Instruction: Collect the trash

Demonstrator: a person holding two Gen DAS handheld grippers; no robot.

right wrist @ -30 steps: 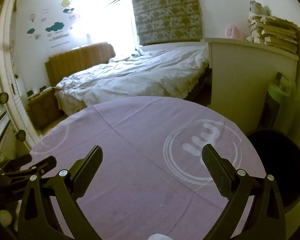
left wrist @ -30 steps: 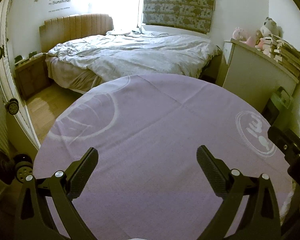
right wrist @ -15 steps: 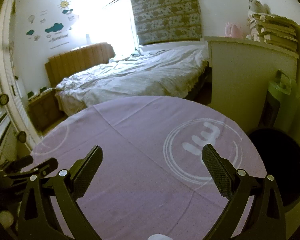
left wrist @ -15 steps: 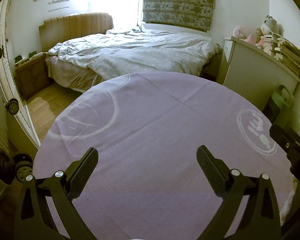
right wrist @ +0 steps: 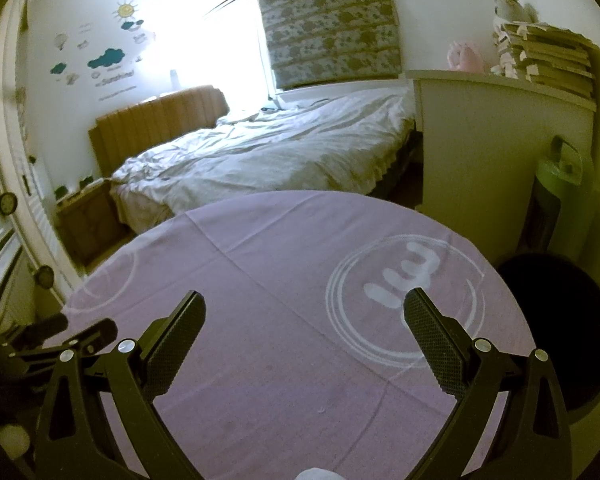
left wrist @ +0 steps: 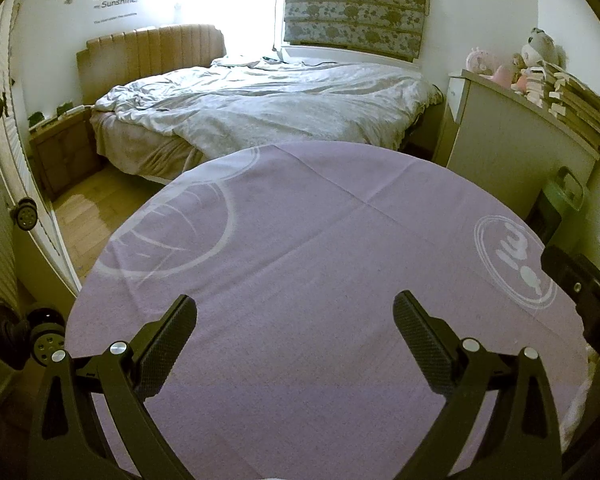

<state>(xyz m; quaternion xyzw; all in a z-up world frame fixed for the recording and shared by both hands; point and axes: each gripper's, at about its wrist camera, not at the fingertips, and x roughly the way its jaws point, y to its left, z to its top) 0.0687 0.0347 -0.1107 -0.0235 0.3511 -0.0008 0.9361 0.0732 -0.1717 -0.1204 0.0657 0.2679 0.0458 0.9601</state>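
A round table under a purple cloth (left wrist: 300, 240) (right wrist: 284, 280) fills both views, and I see no clear piece of trash lying on it. My left gripper (left wrist: 296, 302) hovers open over the near side of the cloth with nothing between its fingers. My right gripper (right wrist: 305, 298) is also open and empty, above the white circular logo (right wrist: 404, 300). A small white lump (right wrist: 312, 474) shows at the bottom edge under the right gripper; I cannot tell what it is. A dark round bin (right wrist: 560, 320) stands just past the table's right edge.
An unmade bed (left wrist: 268, 108) lies beyond the table. A white cabinet (left wrist: 512, 148) with stacked books and soft toys is at the right, with a green appliance (right wrist: 560, 200) beside it. Wooden floor (left wrist: 88, 216) and a white door frame (left wrist: 8, 160) are at the left.
Both views have drifted only very slightly. Both grippers stay open and empty.
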